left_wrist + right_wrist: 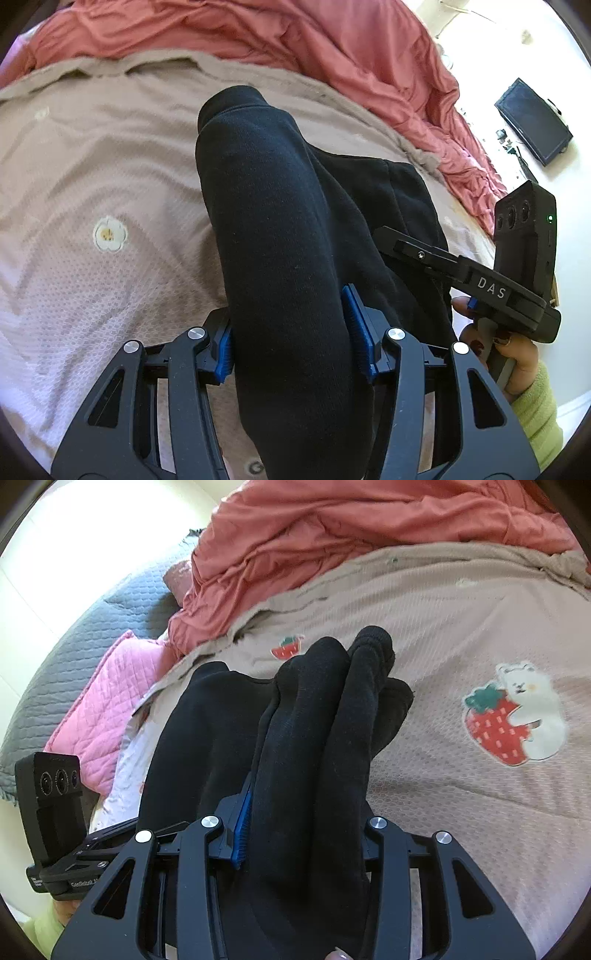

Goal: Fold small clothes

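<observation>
A black garment (266, 221) hangs bunched in thick folds above a beige bedspread (92, 166). My left gripper (291, 332) is shut on one fold, with a blue pad pressing on each side. My right gripper (306, 827) is shut on another bunch of the same black garment (314, 720). Its left blue pad (242, 827) shows; cloth hides the right one. Each gripper appears in the other's view: the right one (480, 280), held by a hand in a green sleeve, at the right edge, and the left one (55, 812) at the lower left. The garment's far end rests on the bedspread.
The beige bedspread (480, 627) carries strawberry-and-bear prints (513, 716). A crumpled coral duvet (295, 37) lies along the far side. A pink quilted pillow (110, 701) and a grey quilt (92, 627) sit at the left. A dark flat screen (532, 122) lies on the pale floor.
</observation>
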